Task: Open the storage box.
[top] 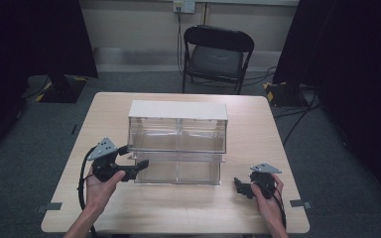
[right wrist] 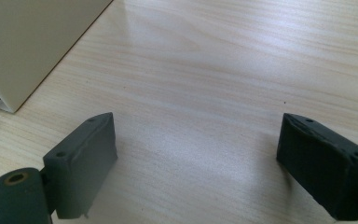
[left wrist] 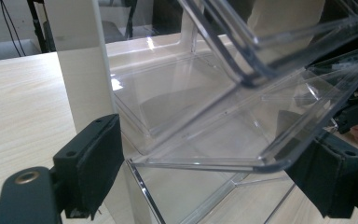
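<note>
Now my left gripper (top: 131,159) has its jaws apart around the front corner of the clear drawer (left wrist: 242,126), low in the cabinet (top: 177,110) mid-table. I should close evenly before pulling straight. My right gripper (top: 243,187) rests open, empty.

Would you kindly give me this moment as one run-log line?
left tool: open around clear drawer lip | right tool: open, nothing between the jaws, above table | box: mid-table

Clear drawer box (top: 177,144) on wooden table (top: 188,206)
</note>
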{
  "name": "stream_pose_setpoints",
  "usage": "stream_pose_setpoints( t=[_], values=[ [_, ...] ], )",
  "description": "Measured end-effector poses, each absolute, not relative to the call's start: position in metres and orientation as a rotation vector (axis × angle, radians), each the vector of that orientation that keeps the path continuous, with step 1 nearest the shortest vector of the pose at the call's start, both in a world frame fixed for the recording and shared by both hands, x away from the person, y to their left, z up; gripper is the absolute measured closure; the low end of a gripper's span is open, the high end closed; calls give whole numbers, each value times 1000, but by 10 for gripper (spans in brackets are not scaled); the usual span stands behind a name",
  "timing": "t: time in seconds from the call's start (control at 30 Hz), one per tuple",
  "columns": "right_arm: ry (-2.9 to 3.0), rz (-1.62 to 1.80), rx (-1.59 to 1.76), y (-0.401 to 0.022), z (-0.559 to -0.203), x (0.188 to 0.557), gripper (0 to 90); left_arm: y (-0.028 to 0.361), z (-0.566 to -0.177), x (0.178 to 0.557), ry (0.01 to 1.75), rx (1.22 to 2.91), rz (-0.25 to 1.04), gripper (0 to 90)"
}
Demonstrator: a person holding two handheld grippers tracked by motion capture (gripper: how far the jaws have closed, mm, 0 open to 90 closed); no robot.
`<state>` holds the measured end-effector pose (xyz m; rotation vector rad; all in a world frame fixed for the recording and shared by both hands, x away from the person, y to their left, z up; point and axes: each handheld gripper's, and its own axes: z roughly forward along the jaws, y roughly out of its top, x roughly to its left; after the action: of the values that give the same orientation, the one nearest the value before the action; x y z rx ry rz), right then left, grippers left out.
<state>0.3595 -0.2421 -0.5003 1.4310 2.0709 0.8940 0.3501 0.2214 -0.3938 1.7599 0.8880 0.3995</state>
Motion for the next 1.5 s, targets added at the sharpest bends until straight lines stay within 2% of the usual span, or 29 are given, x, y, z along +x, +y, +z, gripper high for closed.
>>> stream_pose_setpoints(
  t=[0.17, 1.5],
  values=[
    [2072, 894, 1430, -242, -500, 360, 112, 221, -393, 355, 899, 1767, 390, 121],
    [2072, 894, 1430, -242, -500, 360, 112, 220, -393, 358, 901, 1761, 361, 91]
  ],
)
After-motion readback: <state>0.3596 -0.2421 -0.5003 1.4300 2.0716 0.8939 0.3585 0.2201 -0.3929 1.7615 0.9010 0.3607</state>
